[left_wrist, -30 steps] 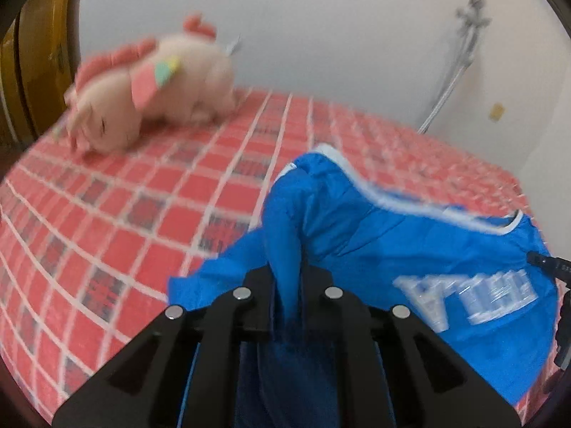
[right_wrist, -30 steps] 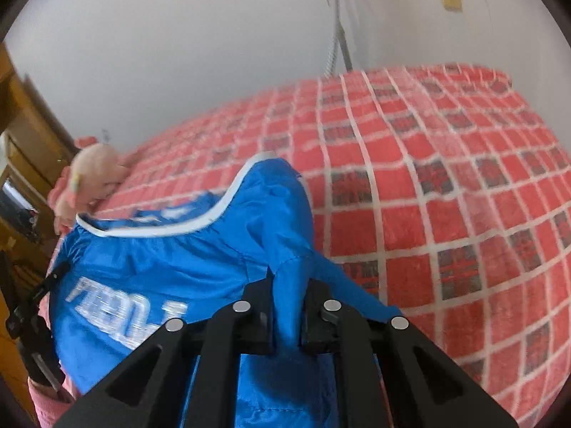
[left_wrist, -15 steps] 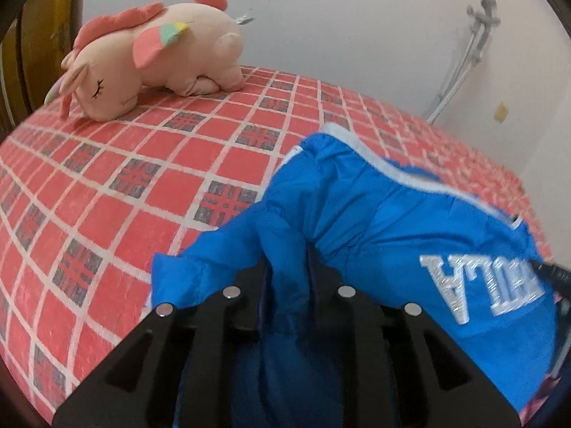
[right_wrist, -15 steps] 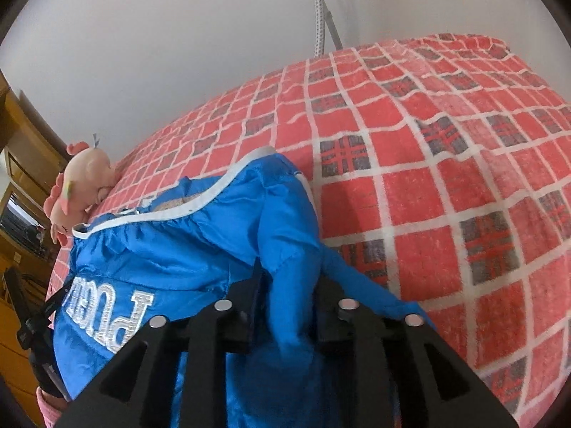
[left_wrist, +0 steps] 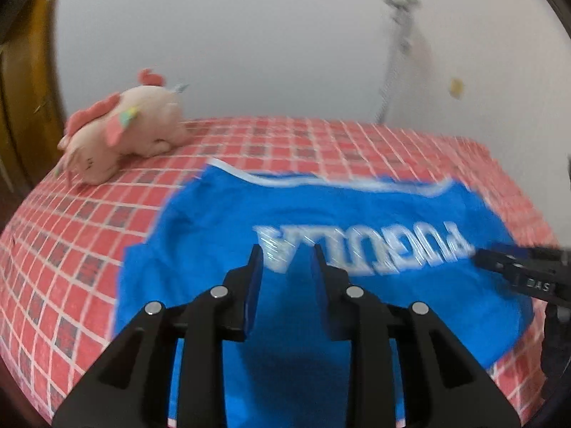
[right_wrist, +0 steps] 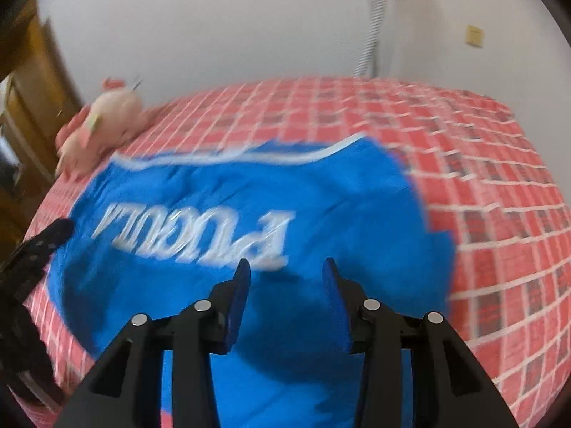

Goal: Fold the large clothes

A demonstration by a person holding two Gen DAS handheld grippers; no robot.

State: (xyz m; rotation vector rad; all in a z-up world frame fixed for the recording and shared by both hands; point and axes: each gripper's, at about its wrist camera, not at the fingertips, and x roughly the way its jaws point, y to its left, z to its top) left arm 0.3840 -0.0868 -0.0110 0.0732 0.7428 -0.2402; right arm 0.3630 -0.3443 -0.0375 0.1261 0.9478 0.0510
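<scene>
A blue garment [left_wrist: 221,228] with white lettering and a white trim edge lies spread on the red checked bed [left_wrist: 71,249]. It also fills the middle of the right wrist view as the blue garment [right_wrist: 357,207]. My left gripper [left_wrist: 287,255] hovers over its near part, jaws opening, with nothing between them. My right gripper [right_wrist: 283,267] also hangs above the cloth, jaws opening and empty. The right gripper's black tip shows in the left wrist view at the far right [left_wrist: 514,267], and the left gripper's tip shows in the right wrist view at the left edge [right_wrist: 43,242].
A pink plush toy [left_wrist: 121,135] lies at the bed's far left, near a wooden door frame [left_wrist: 21,82]. A white wall stands behind the bed, with a grey hose [right_wrist: 373,18] hanging on it. The red bedcover [right_wrist: 499,196] extends to the right of the garment.
Both grippers let go of the folds of blue cloth they pinched and drew back from them. The garment now lies flatter on the bed, its lettering fully showing.
</scene>
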